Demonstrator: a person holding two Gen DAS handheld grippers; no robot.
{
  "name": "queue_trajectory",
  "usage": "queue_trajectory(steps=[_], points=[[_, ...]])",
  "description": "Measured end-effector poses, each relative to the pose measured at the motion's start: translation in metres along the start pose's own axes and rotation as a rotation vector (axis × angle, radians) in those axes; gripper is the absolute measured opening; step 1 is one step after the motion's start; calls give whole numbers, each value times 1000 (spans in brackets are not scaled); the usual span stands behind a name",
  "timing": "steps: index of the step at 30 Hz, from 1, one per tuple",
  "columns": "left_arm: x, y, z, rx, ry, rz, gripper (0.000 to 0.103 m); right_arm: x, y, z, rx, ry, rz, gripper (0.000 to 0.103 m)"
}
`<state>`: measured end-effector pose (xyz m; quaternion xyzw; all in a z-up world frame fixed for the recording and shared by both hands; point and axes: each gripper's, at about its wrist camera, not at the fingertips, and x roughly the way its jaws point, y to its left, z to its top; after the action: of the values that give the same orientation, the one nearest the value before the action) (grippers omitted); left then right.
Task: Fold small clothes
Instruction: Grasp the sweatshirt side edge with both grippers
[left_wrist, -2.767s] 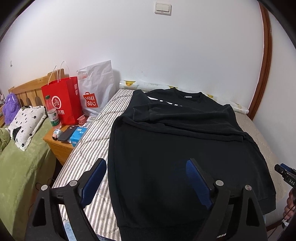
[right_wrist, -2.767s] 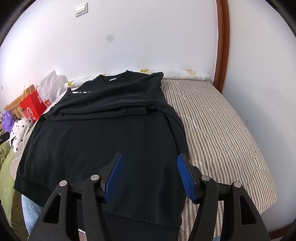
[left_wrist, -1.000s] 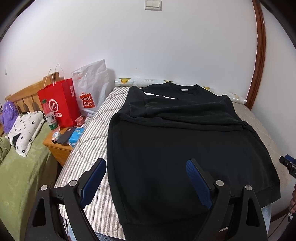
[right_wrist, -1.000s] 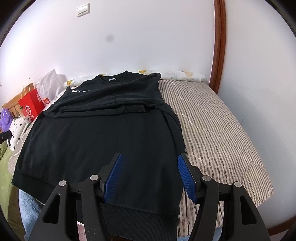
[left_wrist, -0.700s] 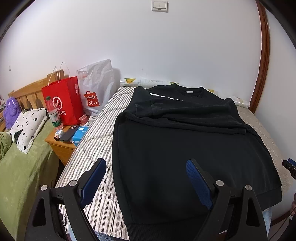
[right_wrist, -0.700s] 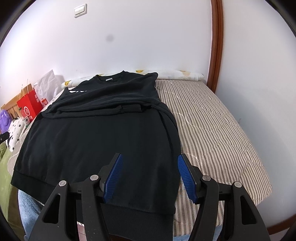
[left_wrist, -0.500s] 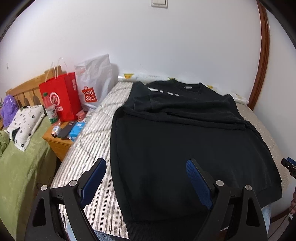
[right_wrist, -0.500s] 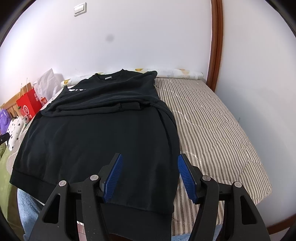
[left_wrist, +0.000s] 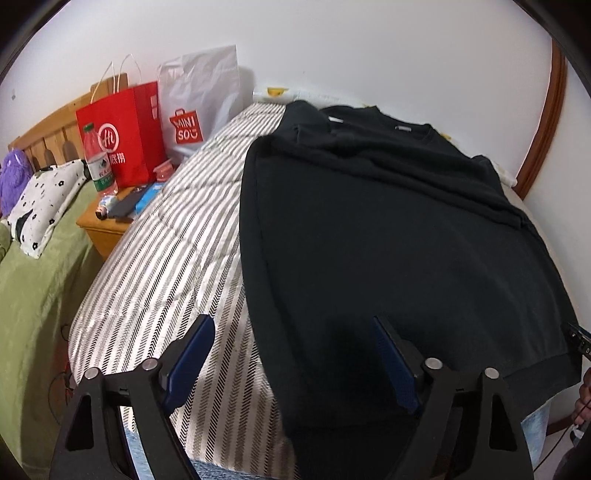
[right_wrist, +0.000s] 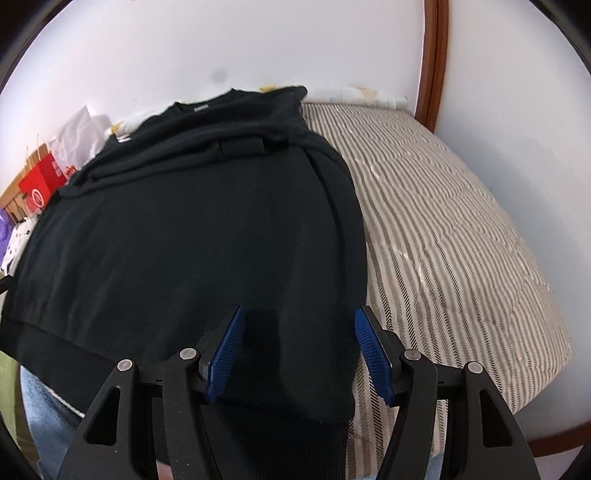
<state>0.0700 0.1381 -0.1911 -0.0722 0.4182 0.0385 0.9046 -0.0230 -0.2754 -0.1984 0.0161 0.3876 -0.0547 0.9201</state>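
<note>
We see the black sweatshirt filling mid-frame on the striped mattress. Our left gripper and right gripper hover at the bottom, jaws spread wide, gripping nothing.

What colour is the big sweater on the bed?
The sweater is black, clearest in the right wrist view.

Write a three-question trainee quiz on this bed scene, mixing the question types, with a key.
1. True or false: the left gripper is shut on the black sweatshirt.
2. Which colour is the paper bag that stands beside the white Miniso bag? A) blue B) red C) green
3. Fill in: the sweatshirt's sleeves are folded across its ____.

Key
1. False: both the left gripper and the right gripper are open above the hem, holding nothing.
2. B
3. chest; the sweatshirt lies flat on the striped mattress, collar toward the wall.
</note>
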Motion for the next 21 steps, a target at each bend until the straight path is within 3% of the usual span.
queue_trajectory(steps=[7, 10, 12, 14, 16, 21], points=[[15, -8, 3, 28, 2, 25, 72, 17, -9, 5, 34, -1, 16, 61], [16, -15, 4, 60, 1, 35, 58, 21, -8, 11, 29, 6, 12, 59], [16, -18, 6, 73, 3, 22, 48, 22, -6, 13, 12, 3, 25, 46], [16, -19, 8, 72, 10, 5, 29, 22, -2, 15, -13, 2, 53, 24], [16, -19, 11, 66, 16, -7, 14, 23, 1, 18, -24, 6, 80, 13], [5, -15, 16, 40, 8, -24, 8, 18, 0, 22, 12, -8, 96, 9]])
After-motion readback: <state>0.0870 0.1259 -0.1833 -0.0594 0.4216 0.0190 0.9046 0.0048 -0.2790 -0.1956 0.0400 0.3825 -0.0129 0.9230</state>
